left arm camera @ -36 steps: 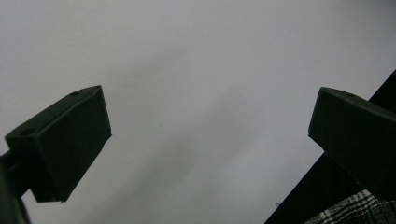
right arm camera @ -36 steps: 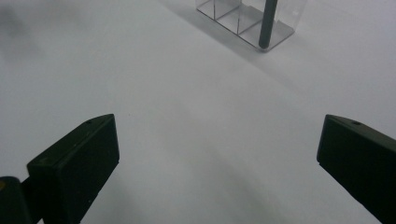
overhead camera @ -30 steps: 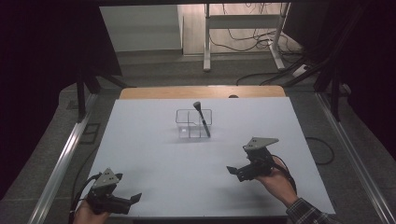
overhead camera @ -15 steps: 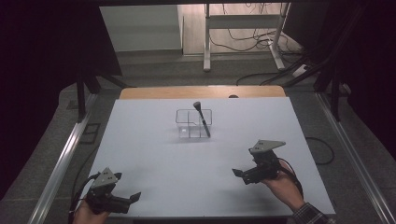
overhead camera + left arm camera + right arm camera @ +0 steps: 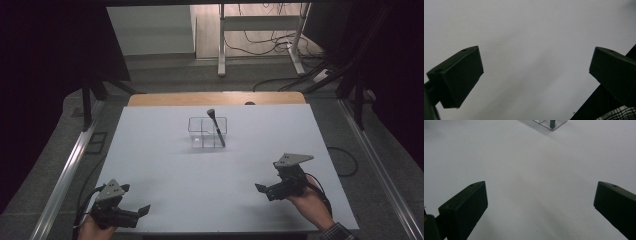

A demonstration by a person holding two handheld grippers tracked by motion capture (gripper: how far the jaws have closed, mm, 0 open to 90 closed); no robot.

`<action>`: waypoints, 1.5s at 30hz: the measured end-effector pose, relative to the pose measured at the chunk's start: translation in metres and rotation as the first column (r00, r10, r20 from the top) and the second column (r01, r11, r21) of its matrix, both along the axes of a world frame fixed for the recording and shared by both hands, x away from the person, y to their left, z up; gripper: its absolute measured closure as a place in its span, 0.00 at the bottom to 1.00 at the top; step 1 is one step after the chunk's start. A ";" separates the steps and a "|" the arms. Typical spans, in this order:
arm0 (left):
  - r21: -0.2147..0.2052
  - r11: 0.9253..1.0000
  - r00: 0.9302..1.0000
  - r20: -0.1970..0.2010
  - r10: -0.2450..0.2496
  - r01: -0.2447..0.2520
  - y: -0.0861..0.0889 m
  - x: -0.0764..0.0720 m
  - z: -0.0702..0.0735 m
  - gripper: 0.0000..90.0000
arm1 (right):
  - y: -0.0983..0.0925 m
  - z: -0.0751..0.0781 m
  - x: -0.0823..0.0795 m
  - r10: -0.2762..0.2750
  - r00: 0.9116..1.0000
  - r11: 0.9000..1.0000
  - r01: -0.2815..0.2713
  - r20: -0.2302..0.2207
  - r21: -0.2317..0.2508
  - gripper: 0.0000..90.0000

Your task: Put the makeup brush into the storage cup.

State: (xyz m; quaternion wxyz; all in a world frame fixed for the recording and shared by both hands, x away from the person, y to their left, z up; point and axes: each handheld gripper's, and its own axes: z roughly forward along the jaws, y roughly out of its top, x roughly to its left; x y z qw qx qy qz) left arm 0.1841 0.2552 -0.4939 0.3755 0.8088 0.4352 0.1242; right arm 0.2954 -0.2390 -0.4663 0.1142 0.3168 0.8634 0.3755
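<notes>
White tabletop: a pale sheet [image 5: 165, 160] covers the table, with a strip of bare wood [image 5: 165, 99] showing along the far edge.
Clear organiser: the see-through box [image 5: 207, 132] with compartments sits mid-table, a little toward the far side, well apart from both tools.
Brush: a dark-handled brush [image 5: 217, 128] stands tilted in the box's right-hand part, head up and leaning toward the far left; which cell exactly I can't tell.
Left gripper: the left gripper [image 5: 142, 210] is low at the near-left corner, close to the sheet's front edge, jaws spread wide with nothing between them; its own view [image 5: 535, 72] has plain white surface in the gap and the table's dark edge cutting across the lower right.
Right gripper: the right gripper [image 5: 260, 188] is near the front right, pointing leftward, jaws gaping wide and empty; its own view [image 5: 540, 207] looks across bare sheet to the box's corner [image 5: 549, 124] at the top.
Open room: a broad, bare stretch of sheet lies between both tools and the box, and between the two tools themselves.
Edges: metal rails [image 5: 65, 175] flank the table left and right, and the right hand [image 5: 310, 202] sits just inside the near-right corner.
</notes>
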 end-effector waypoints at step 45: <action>0.013 1.000 1.000 -0.001 -0.005 0.005 -0.001 0.000 -0.001 0.00 | -0.052 0.004 -0.028 -0.099 0.994 0.995 0.099 0.035 -0.009 0.00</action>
